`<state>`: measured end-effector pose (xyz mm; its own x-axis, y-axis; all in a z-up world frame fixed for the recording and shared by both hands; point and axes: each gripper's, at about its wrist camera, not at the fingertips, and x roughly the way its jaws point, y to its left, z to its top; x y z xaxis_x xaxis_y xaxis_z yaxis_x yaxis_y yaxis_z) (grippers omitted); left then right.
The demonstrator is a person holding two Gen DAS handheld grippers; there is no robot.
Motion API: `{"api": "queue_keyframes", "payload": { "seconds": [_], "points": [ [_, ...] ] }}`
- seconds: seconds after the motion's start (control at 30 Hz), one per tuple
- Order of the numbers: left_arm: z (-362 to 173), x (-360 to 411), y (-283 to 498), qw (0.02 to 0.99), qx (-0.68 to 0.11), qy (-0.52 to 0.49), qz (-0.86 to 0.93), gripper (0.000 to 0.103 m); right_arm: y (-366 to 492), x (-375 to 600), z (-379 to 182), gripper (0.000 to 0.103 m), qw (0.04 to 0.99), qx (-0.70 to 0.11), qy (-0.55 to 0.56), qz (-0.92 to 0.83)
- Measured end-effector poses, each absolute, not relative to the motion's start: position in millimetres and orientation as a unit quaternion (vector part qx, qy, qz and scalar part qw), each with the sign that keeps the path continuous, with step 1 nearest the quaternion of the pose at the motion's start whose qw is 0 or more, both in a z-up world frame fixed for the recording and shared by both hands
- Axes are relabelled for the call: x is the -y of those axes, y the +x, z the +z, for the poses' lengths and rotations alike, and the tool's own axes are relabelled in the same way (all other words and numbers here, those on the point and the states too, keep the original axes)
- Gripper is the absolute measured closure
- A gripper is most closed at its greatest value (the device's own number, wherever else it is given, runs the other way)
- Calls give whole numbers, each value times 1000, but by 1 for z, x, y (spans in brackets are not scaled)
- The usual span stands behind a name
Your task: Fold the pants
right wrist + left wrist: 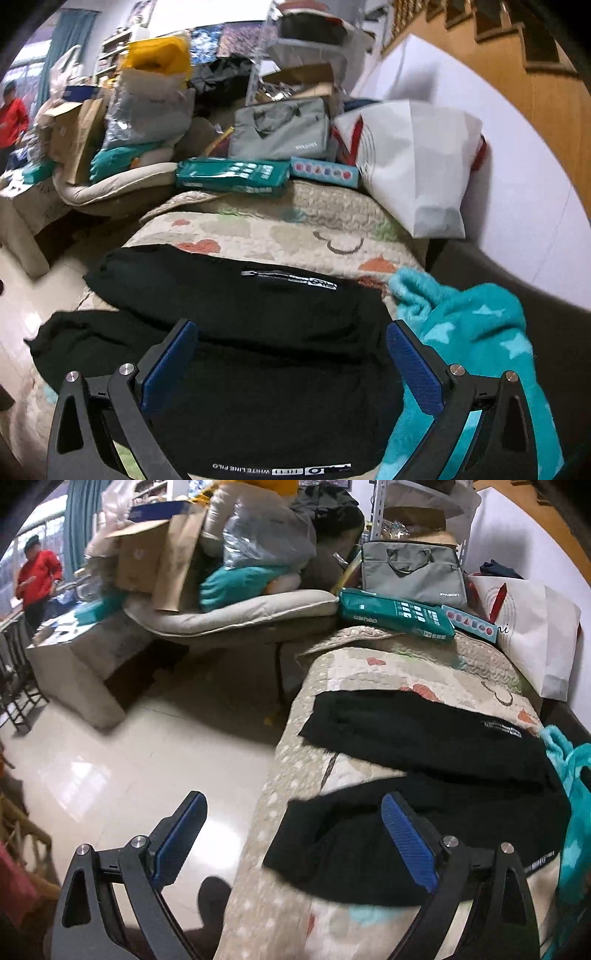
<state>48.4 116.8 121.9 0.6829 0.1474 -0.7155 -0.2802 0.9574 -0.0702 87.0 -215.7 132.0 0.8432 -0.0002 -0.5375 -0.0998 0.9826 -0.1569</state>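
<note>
I see one pair of black pants (236,317) spread across the quilted cover (280,229) of the couch, its two legs running toward the floor side and the waistband, with white lettering, cut off at the bottom edge of my right wrist view. My right gripper (291,354) hangs over the waist end with its fingers spread wide, gripping nothing. My left gripper (291,827) is likewise released, one finger over the floor (110,768), the other over the near leg of the pants (424,746). Motion blur softens the leg hems, so I cannot make out their edges. Only the right view shows the teal fleece blanket (476,332) clearly, touching the waist. Beyond lie one green box (397,614) and one grey bag (412,574).
</note>
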Motion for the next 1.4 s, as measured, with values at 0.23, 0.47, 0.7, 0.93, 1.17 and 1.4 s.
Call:
{"api": "queue_keyframes", "payload": {
  "seconds": [0.23, 0.47, 0.7, 0.93, 1.17, 1.4],
  "points": [
    [104, -125, 137, 911, -394, -106, 67, 12, 147, 231, 142, 0, 936, -332, -101, 60],
    [80, -133, 211, 909, -408, -87, 15, 18, 219, 239, 119, 17, 905, -386, -153, 87],
    [50, -145, 271, 899, -424, -114, -6, 18, 289, 239, 84, 19, 883, -425, -159, 119],
    [25, -171, 308, 886, -435, -159, -15, 18, 328, 224, 56, 19, 866, -440, -180, 158],
    [7, -164, 321, 886, -445, -126, -44, 18, 352, 211, 32, 20, 846, -454, -201, 193],
    [10, -123, 321, 888, -450, -51, -80, 54, 356, 205, 13, 19, 836, -460, -212, 212]
  ]
}}
